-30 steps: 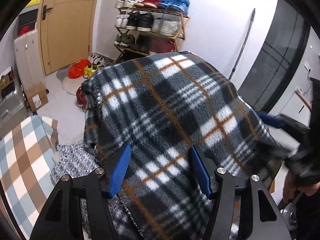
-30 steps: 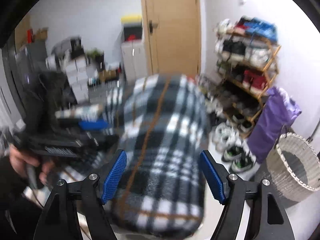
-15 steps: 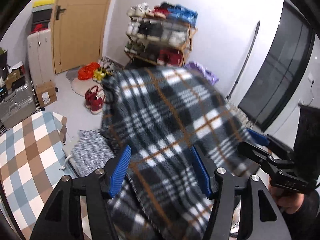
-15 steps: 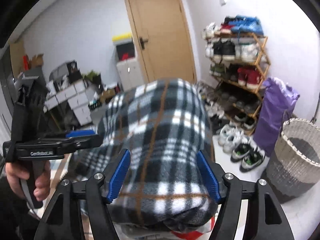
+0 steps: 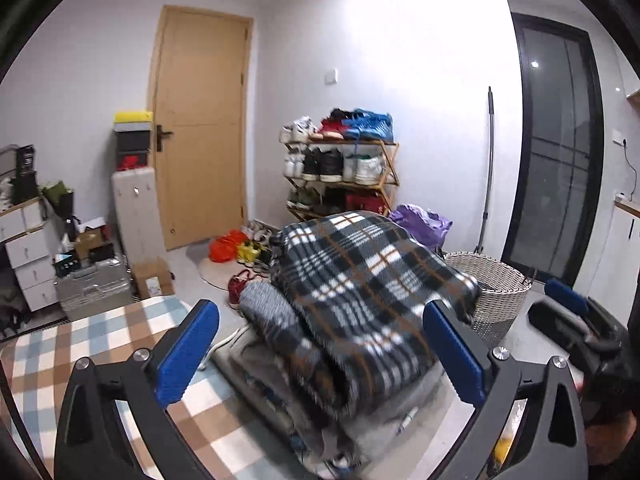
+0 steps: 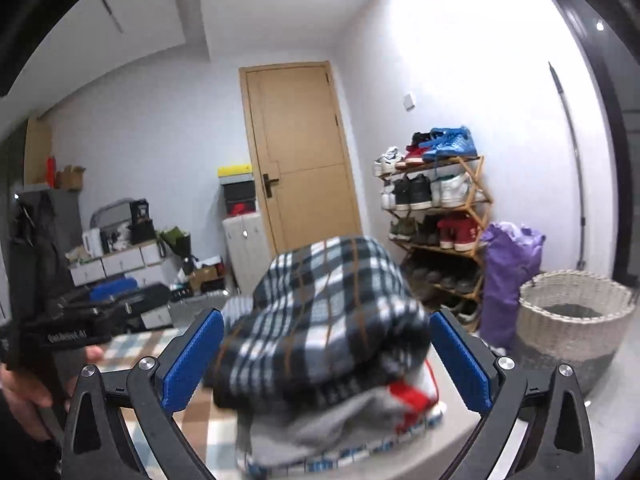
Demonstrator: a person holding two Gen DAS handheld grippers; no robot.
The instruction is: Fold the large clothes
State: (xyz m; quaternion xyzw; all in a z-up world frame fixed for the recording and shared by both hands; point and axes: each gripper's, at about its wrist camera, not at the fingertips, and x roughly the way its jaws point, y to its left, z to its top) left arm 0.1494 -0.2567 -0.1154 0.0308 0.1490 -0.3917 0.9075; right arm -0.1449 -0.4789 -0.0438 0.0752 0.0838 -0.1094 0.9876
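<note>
Plaid garment (image 5: 372, 300) atop clothes pile (image 5: 320, 400)

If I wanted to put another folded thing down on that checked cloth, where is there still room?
The checked cloth lies bare left of the clothes pile, running toward the left tongs. The pile itself, topped by the plaid fleece, is crowded. Beyond it the floor is cluttered with shoes by the door, and a wicker basket stands to the right.
</note>
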